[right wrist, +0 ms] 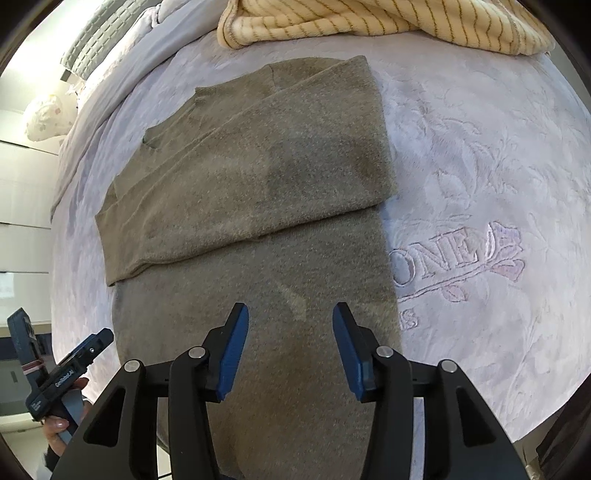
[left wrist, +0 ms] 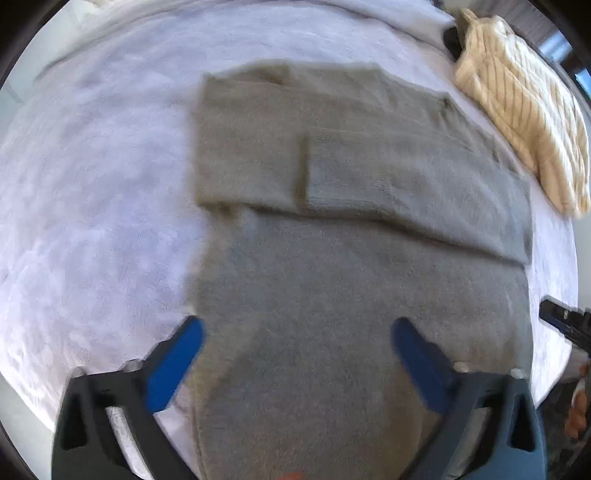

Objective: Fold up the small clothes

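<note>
Sweater, grey-brown knit [right wrist: 255,206], is lying flat on the pale lavender embossed bedspread [right wrist: 480,184], sleeves folded across the chest. Left gripper [left wrist: 295,332] is spread wide over the hem with nothing in it, pretty blurry though. Right gripper [right wrist: 290,321] hangs about half open above the lower body, also empty. Cream striped blanket [right wrist: 369,22] sits bunched just past the collar end.

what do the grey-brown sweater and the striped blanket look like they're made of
Sweater: looks like fine knit, wool or a blend, matte and flecked, with a ribbed neckline.
Striped blanket: seems a soft plush or fleece, cream with thin brown lines, stitched edge; exact fibre unclear.
</note>
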Motion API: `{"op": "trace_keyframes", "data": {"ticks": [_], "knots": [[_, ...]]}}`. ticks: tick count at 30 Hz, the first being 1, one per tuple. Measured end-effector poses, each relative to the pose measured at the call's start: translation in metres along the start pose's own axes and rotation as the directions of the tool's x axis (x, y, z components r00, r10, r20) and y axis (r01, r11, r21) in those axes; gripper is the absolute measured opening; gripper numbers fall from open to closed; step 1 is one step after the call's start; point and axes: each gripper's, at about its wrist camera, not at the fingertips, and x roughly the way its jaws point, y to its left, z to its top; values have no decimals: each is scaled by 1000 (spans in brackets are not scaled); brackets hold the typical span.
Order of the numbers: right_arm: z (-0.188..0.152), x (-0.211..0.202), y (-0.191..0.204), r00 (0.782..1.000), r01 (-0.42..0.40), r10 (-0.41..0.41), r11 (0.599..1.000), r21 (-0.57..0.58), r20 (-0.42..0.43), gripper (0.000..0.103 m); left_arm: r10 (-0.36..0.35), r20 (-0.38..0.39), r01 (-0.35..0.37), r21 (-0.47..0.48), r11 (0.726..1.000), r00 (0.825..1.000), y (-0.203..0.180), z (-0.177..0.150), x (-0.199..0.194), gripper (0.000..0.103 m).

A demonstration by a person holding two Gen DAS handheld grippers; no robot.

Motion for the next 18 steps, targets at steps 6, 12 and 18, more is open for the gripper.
{"op": "trace_keyframes", "data": {"ticks": [6, 12, 18], "knots": [[-4, -2, 8, 1000, -3, 3, 1000, -18, -9, 59, 19, -14, -19, 8, 1000, 1000, 1, -4, -4, 101], [-12, -15, 23, 995, -75, 79, 995, -69, 54, 91, 23, -19, -23, 16, 1000, 1000, 5, -8, -7, 101], [-26, -14, 40, 996, -74, 77, 995, -72, 43, 93, 13, -18, -12, 35, 999, 1000, 12, -12, -10, 101]]}}
